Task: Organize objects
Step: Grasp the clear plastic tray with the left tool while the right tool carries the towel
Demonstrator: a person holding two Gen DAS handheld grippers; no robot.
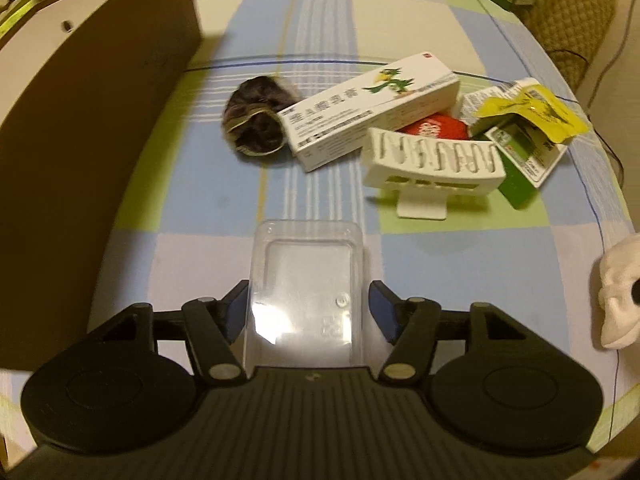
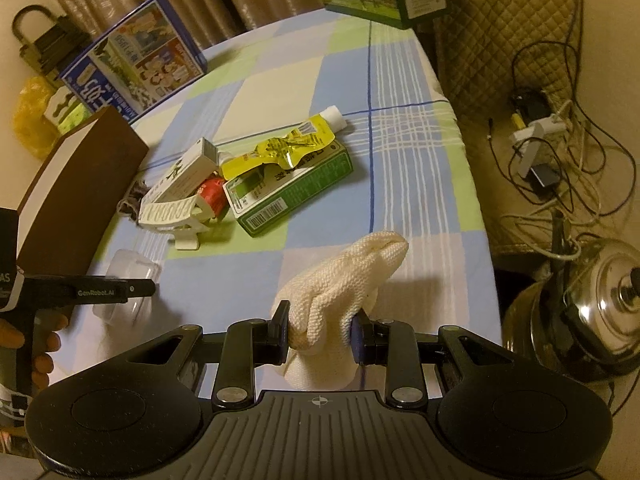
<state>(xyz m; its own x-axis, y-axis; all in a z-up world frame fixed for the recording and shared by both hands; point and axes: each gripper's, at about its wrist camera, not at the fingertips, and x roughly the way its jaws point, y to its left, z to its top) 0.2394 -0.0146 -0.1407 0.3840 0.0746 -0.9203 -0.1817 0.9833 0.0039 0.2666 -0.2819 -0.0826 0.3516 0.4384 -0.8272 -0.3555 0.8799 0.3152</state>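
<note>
Left wrist view: my left gripper [image 1: 306, 300] brackets the clear plastic tray [image 1: 306, 284] without visible pad contact, so it may slip, while my right gripper [image 2: 320, 330] clamps the white cloth [image 2: 340, 284].

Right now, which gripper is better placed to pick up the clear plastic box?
Left. The left gripper already has the clear plastic box between its fingers. The right gripper is busy squeezing a white cloth.
</note>
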